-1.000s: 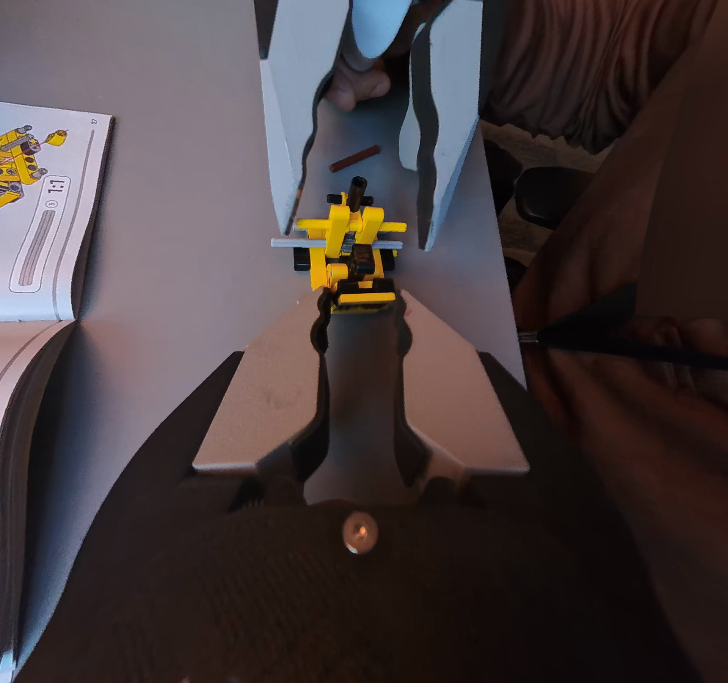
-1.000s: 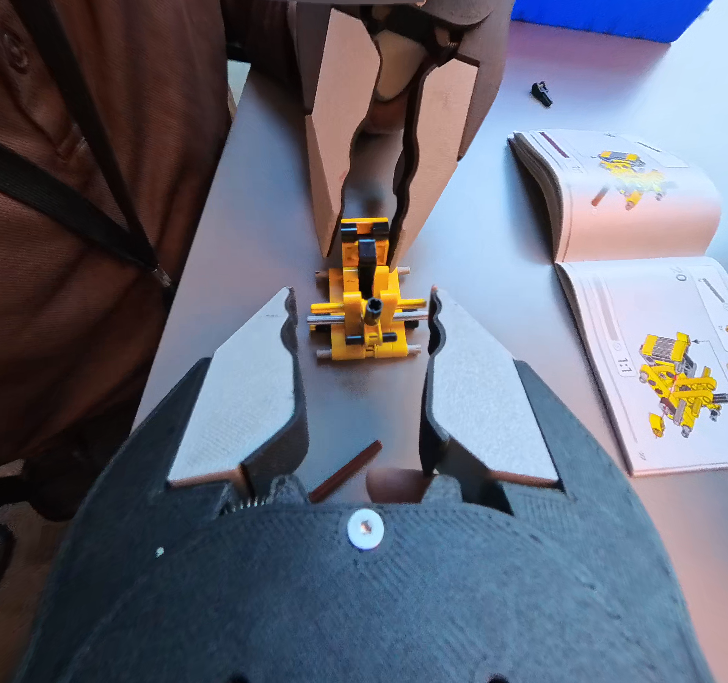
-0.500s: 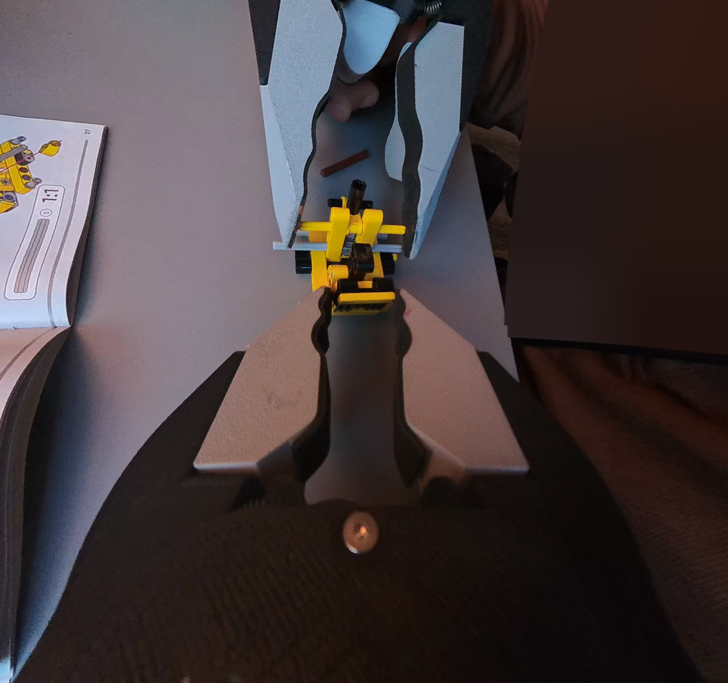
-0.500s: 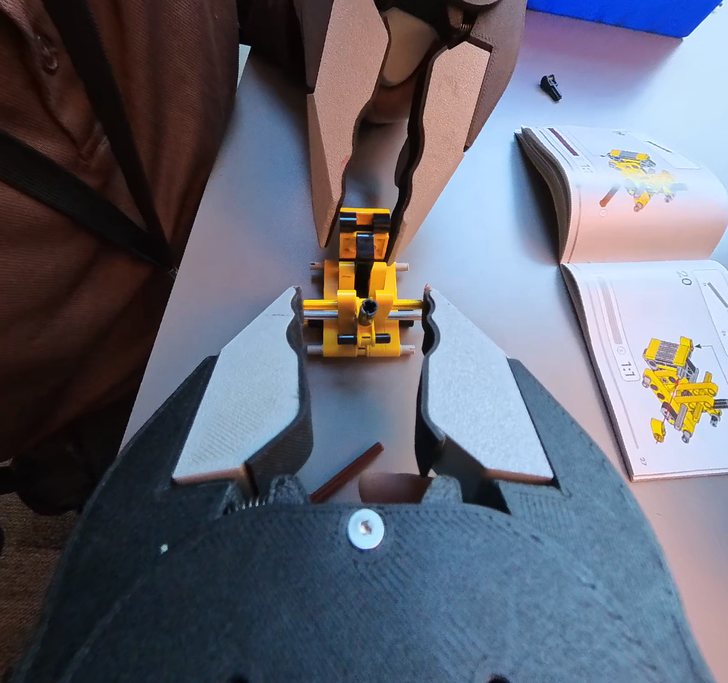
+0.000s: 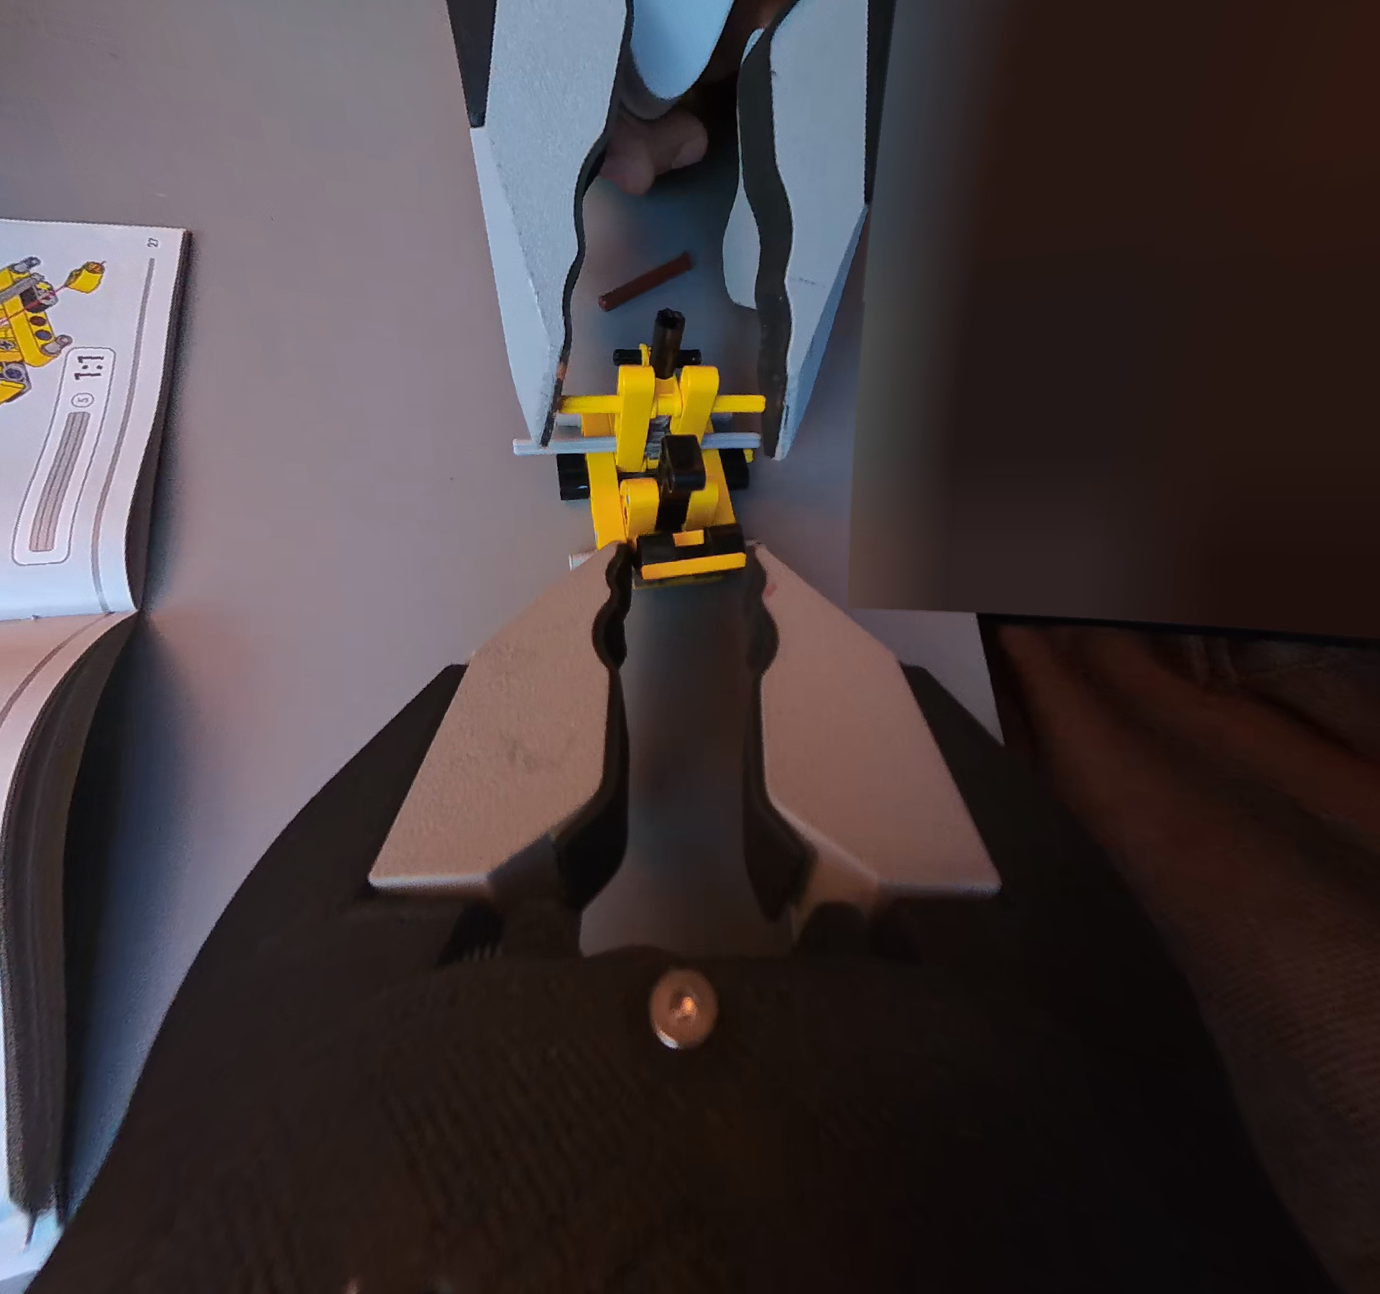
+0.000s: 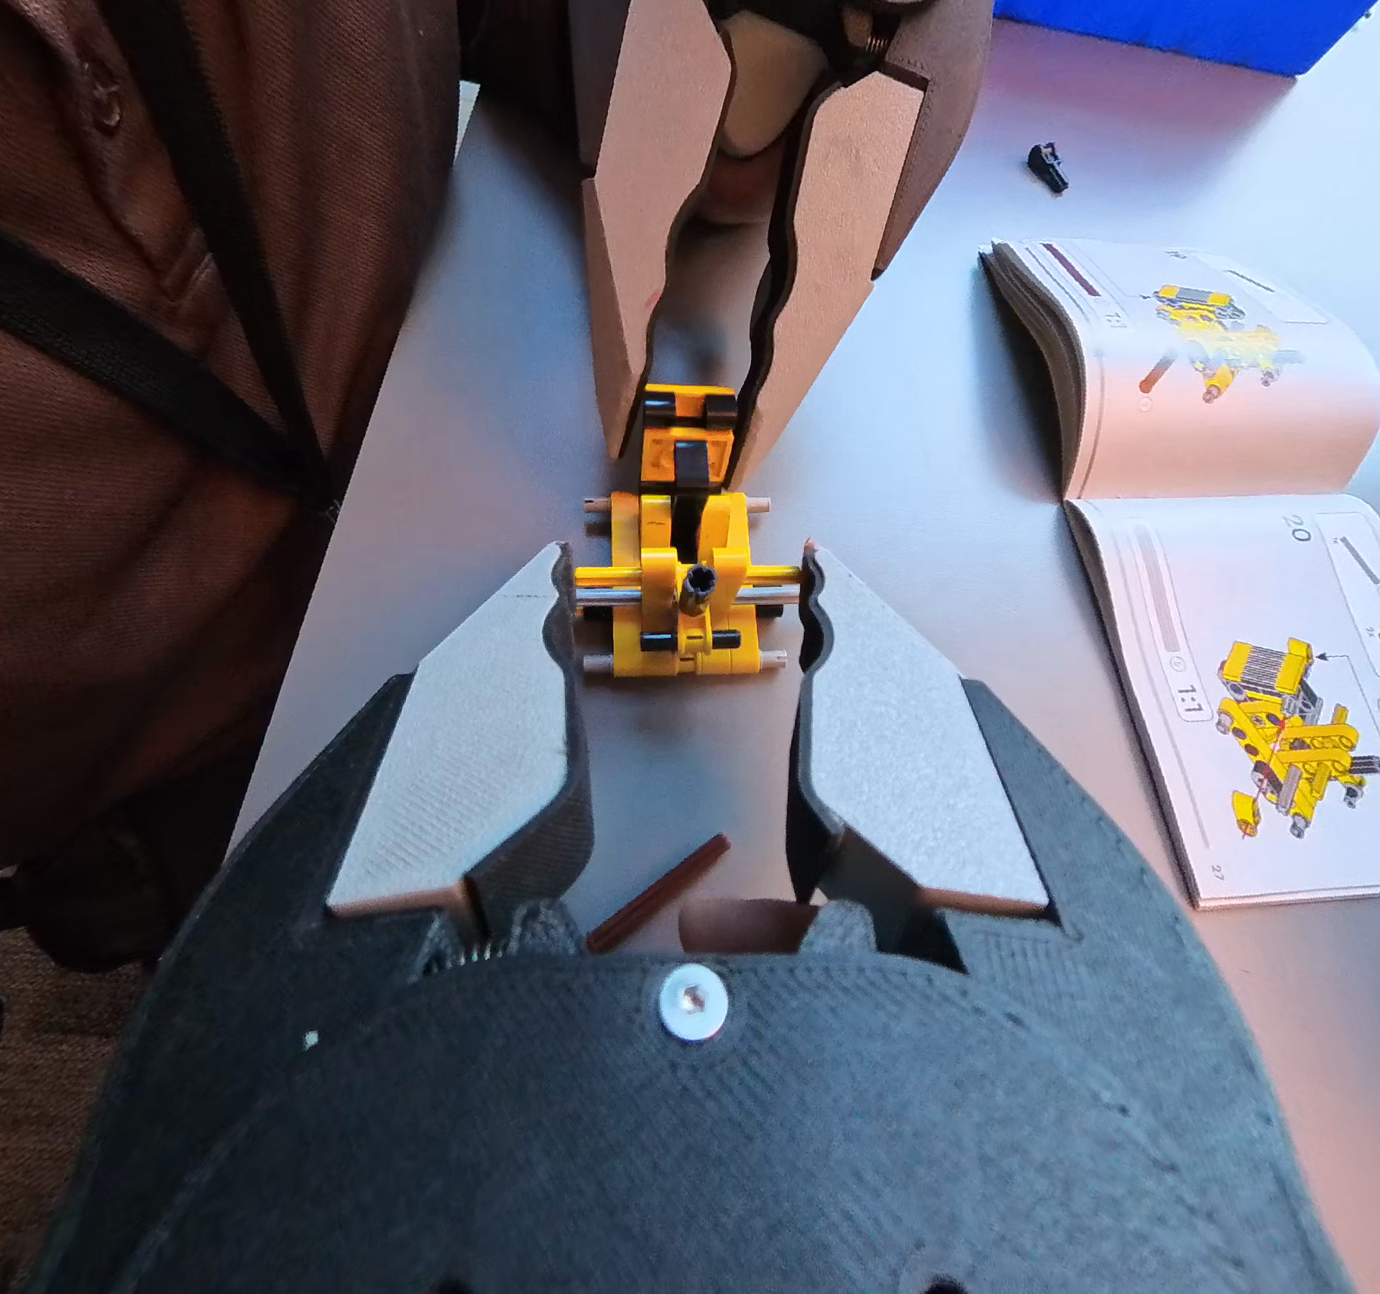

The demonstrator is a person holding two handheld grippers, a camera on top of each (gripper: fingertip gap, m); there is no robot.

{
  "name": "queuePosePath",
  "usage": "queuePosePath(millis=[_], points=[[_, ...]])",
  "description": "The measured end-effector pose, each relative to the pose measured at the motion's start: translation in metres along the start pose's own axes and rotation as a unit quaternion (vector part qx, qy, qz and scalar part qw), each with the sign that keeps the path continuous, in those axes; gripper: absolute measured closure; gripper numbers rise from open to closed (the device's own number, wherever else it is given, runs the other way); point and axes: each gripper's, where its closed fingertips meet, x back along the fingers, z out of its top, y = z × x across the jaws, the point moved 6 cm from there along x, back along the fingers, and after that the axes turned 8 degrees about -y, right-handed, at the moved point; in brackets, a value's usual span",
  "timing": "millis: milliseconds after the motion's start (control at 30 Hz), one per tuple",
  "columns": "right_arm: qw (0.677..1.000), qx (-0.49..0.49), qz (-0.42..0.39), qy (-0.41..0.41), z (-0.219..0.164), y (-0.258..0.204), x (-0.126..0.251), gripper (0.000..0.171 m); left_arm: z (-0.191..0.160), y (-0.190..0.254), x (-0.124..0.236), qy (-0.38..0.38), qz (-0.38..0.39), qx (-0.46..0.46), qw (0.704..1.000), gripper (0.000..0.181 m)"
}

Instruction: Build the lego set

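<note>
Yellow-and-black lego vehicle sits on your grey counter; your left gripper pinches its rear, while your right gripper jaws, half spread, touch its axle tips.

So the small yellow-and-black lego vehicle build sits on the grey table, and the right gripper has its two grey fingers spread around the cross axles, tips right at the axle ends. The left gripper comes in from the far side, pinching the yellow-black end of the build. A thin dark-brown lego rod lies loose between the right fingers near their base. The open instruction booklet is off to the right, with a tiny black lego piece beyond it.
</note>
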Motion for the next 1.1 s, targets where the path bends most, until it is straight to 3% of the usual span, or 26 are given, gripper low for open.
queuePosePath(millis=[1100], points=[[1.0,0.0,-0.002,0.002,-0.0005,0.0,0.0015,0.114,-0.0031,0.0003,0.004,0.003,-0.009,0.002,1.0,0.154]])
